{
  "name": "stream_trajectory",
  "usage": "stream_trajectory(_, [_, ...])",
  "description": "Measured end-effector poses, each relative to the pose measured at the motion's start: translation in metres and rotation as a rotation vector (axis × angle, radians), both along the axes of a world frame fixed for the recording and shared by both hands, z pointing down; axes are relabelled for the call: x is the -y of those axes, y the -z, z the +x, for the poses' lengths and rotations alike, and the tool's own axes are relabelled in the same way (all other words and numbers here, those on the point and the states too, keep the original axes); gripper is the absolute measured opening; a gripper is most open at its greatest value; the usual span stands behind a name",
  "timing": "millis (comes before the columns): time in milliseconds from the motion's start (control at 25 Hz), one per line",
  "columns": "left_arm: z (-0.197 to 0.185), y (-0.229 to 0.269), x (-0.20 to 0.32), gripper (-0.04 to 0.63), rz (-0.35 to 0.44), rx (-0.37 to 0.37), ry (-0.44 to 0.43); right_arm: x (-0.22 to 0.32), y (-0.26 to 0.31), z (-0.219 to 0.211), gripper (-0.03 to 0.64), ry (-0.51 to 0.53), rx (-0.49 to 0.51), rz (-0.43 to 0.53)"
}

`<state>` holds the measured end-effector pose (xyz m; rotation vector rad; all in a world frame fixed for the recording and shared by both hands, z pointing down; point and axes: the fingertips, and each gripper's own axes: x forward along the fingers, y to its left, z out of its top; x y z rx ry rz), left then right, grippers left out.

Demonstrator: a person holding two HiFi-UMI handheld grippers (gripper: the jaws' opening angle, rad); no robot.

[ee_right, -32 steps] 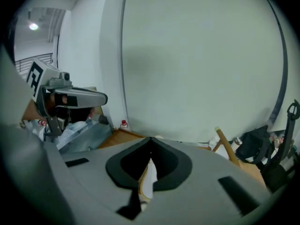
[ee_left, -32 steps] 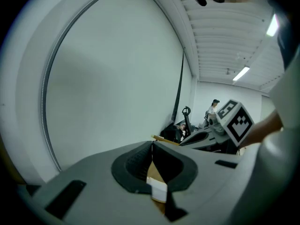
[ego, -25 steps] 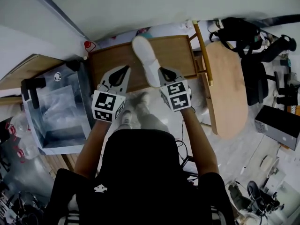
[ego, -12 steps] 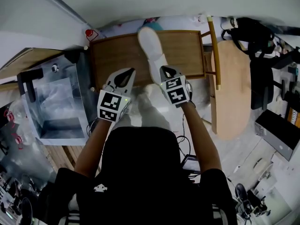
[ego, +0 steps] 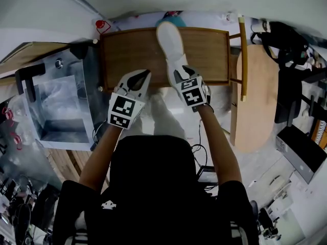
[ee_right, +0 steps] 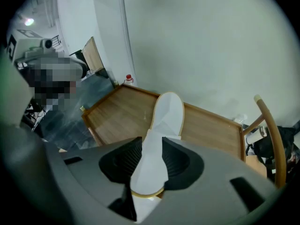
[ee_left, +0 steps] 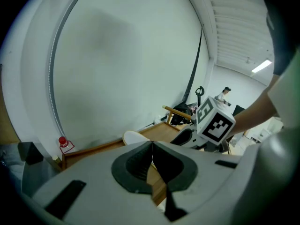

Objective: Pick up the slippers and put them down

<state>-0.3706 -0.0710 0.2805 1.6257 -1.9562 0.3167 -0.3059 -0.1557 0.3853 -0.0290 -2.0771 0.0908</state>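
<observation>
A white slipper lies lengthwise on the low wooden table, toe toward the wall. My right gripper is at its heel end. In the right gripper view the slipper runs back between the jaws of this gripper. Those jaws have just been opening and stand apart on either side of the heel. My left gripper hovers over the table's near edge to the left of the slipper. In its own view the left gripper is shut with nothing in it, and the slipper's toe shows beyond it.
The table has a raised rim. A clear plastic box stands at its left. A rounded wooden board with a rail and a black bag are at the right. A white wall runs close behind, with a small red tag.
Both grippers have come down toward the wooden table, and the slipper has come down with the right one and now lies along the tabletop.
</observation>
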Motion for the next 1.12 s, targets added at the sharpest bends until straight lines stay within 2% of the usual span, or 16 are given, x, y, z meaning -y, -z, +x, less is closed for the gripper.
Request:
stream_trajectory(360, [0.000,-0.017,-0.008,0.006,-0.030,-0.017,0.035,-0.003,-0.035,-0.007,0.244,0.030,-0.063,0.013])
stream_trajectory(560, [-0.003,-0.024,-0.011,0.006,-0.044,-0.020,0.049,-0.002,-0.053,-0.008,0.253,0.022,-0.101,0.008])
stream_trajectory(1120, [-0.009,-0.030,-0.011,0.006,-0.054,-0.037,0.058,0.001,-0.066,-0.003,0.104,0.022,-0.173,0.036])
